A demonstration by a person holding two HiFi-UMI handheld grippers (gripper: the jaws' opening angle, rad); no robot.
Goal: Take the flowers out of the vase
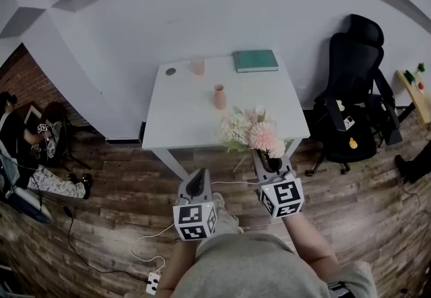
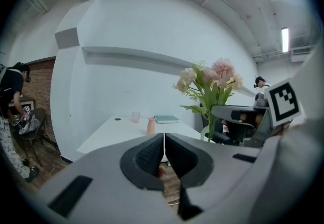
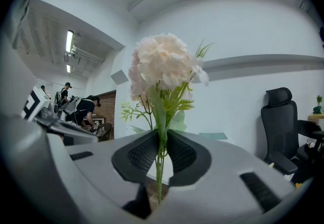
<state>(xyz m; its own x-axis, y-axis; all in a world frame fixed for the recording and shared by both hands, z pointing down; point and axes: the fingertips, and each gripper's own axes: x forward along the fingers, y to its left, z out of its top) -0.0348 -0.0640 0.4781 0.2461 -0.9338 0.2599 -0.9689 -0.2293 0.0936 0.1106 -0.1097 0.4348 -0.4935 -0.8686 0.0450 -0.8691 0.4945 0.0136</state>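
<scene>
At the table's (image 1: 176, 121) near edge, five o'clock from the vase (image 1: 219, 96), the right gripper (image 3: 163, 143) is pinching the flowers (image 1: 252, 131) by their stems, jaws nearly together. At their seven o'clock, the left gripper (image 2: 164, 143) is hovering, jaws closed on nothing.

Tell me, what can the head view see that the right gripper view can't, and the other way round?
Only the head view: the pink vase and a cup standing on the white table, seen from above. Only the right gripper view: a close look at the right gripper, its jaws shut on the green stems of the flowers, plus ceiling lights. Both: the flowers and the black chair.
</scene>
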